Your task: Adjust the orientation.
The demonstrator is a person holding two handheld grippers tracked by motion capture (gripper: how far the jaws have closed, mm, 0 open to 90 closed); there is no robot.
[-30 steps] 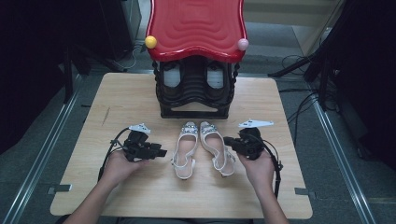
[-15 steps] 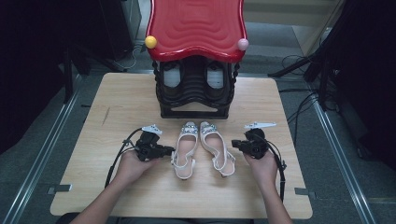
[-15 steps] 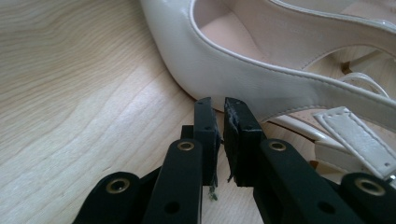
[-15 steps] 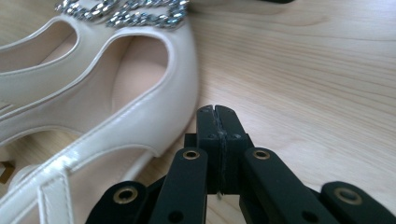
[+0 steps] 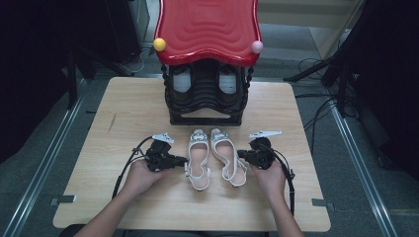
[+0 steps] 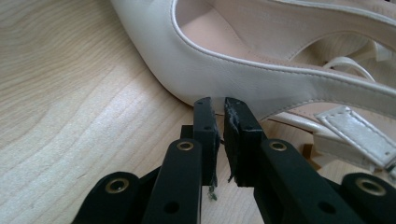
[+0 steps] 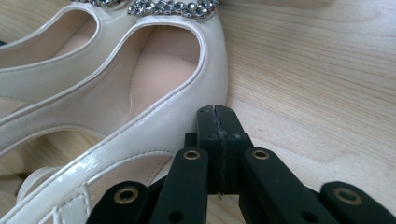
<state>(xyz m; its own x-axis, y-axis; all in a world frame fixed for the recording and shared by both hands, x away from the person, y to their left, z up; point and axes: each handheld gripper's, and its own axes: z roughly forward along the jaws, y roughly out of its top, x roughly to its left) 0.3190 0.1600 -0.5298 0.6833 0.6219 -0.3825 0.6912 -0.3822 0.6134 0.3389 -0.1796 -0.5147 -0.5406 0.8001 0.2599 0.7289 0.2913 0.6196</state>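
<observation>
Two cream slingback shoes lie side by side mid-table, toes toward the rack: the left shoe (image 5: 197, 160) and the right shoe (image 5: 226, 155). My left gripper (image 5: 184, 160) lies level with its tips against the left shoe's (image 6: 224, 65) outer side. Its jaws have just been closing and now stand all but shut in the left gripper view (image 6: 219, 105), a thin slit between the pads and nothing in it. My right gripper (image 5: 240, 154) is shut and empty, its tips (image 7: 217, 109) against the outer side of the right shoe (image 7: 154, 93), which has a rhinestone trim.
A black rack (image 5: 207, 106) under a red wavy top (image 5: 207, 29) stands at the back of the wooden table (image 5: 133, 108). It holds white shoes (image 5: 182, 81). A yellow ball (image 5: 159, 44) and a pink ball (image 5: 257, 47) sit on the top's corners.
My left gripper has slid right, up to the left shoe. The right hand has sunk toward the table beside the right shoe.
</observation>
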